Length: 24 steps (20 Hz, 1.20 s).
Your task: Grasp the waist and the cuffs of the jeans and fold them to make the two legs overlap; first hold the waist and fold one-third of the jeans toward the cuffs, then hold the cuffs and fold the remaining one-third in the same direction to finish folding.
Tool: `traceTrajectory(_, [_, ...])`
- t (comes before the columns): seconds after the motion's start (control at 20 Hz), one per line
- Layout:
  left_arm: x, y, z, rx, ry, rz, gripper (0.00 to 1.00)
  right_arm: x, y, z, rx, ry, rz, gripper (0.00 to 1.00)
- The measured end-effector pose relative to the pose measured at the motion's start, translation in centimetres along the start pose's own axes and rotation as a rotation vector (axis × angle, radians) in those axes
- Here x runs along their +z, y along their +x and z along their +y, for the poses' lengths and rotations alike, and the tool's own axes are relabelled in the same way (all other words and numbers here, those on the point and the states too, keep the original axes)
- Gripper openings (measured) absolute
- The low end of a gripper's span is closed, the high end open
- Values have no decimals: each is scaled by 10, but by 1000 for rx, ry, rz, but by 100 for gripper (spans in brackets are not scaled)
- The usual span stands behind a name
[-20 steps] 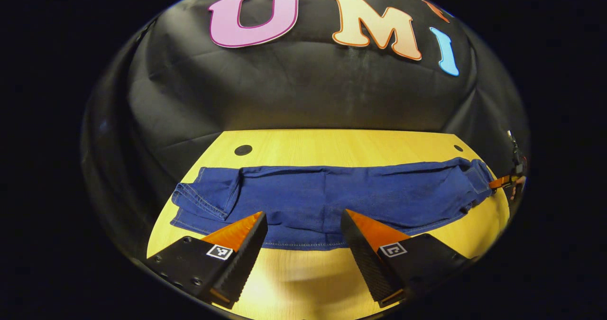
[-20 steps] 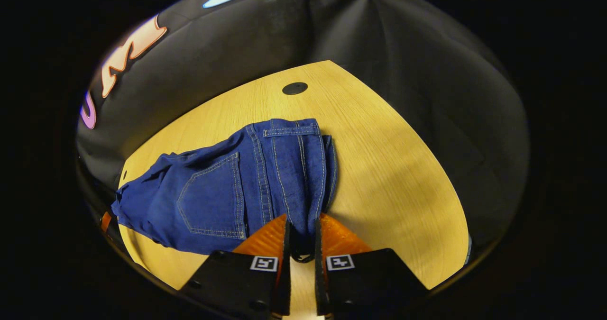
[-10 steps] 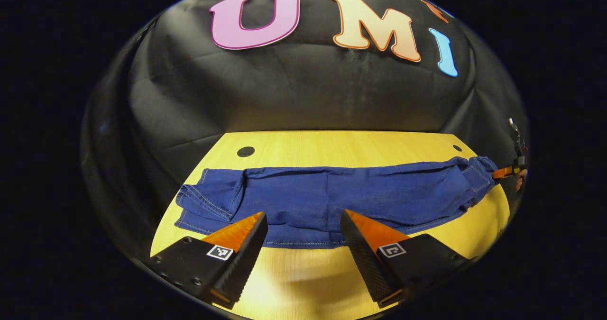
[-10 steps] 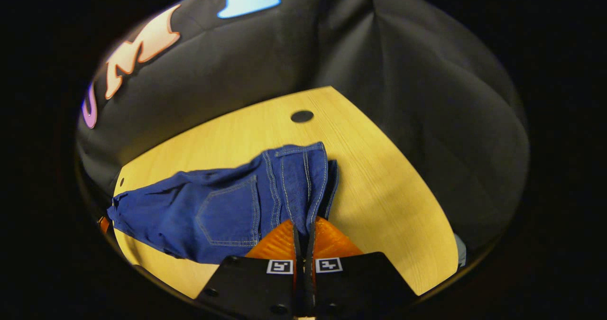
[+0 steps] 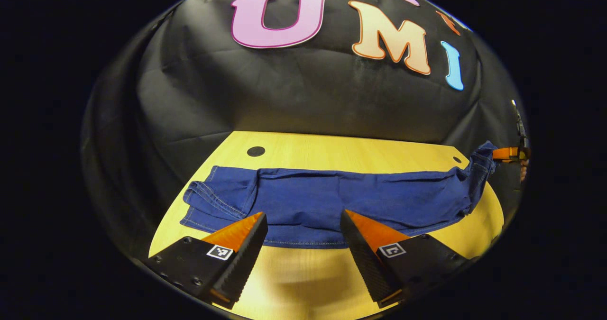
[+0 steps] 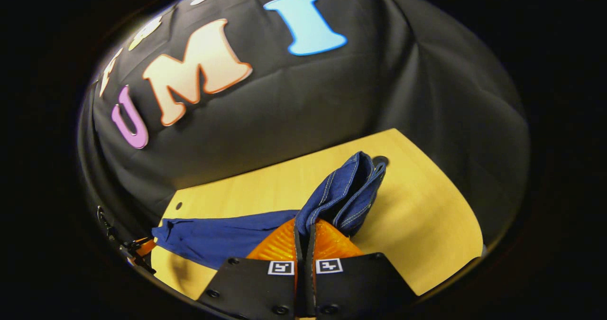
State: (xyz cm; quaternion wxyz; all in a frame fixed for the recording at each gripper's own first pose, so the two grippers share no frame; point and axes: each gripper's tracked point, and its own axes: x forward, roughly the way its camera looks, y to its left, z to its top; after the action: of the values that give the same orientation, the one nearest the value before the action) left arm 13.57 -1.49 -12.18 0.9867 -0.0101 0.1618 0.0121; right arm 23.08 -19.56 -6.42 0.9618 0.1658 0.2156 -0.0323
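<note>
lying lengthwise across the table (image 5: 303, 142), the jeans (image 5: 332, 201) stretch from cuffs at one end to waist at the other. left gripper view: left gripper (image 5: 303, 225) hovers at the near side of the table with fingers wide apart, nothing between them, tips over the near hem edge of the legs around the middle of the jeans; cannot tell if they touch the cloth. cuffs (image 5: 208, 199) sit to the left of this gripper, one leg end folded over a bit, flat on the wood. waist (image 5: 481, 161) is at the far right end, raised off the table and hanging from the right gripper (image 5: 510, 153), seen small at the edge with a bit of a hand beside it.

right gripper view: right gripper (image 6: 304, 242) fingers pressed nearly together with a denim fold of the waist (image 6: 348, 189) clamped between them. waist bunches up and stands just beyond the fingertips, lifted above the table (image 6: 427, 215). rest of the jeans (image 6: 223, 234) trails down to the left, lying flat on the wood. left gripper (image 6: 135, 253) shows at the far left edge, near the leg end. dark round hole (image 6: 381, 160) in the table just behind the raised waist.
</note>
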Motion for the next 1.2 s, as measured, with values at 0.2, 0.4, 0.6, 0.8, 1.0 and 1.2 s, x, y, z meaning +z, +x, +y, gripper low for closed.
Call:
traceTrajectory(0.2, [6, -4, 16, 2, -18, -20, 94, 9, -1, 98, 149, -74, -36, 2])
traceTrajectory(0.4, [7, -7, 32, 17, -60, -36, 92, -7, 3, 189, 287, -193, -24, 2])
traceTrajectory(0.6, [4, -11, 48, 42, -90, -45, 92, -74, 24, 259, 420, -239, 112, 2])
traceTrajectory(0.8, [2, -13, 67, 65, -161, -67, 92, -174, 75, 278, 419, -256, 318, 3])
traceTrajectory(1.0, [-2, -6, 106, 140, -192, -70, 92, -201, 83, 277, 418, -258, 361, 3])
traceTrajectory(1.2, [-1, 7, 155, 211, -234, -81, 92, -196, 81, 278, 449, -243, 354, 14])
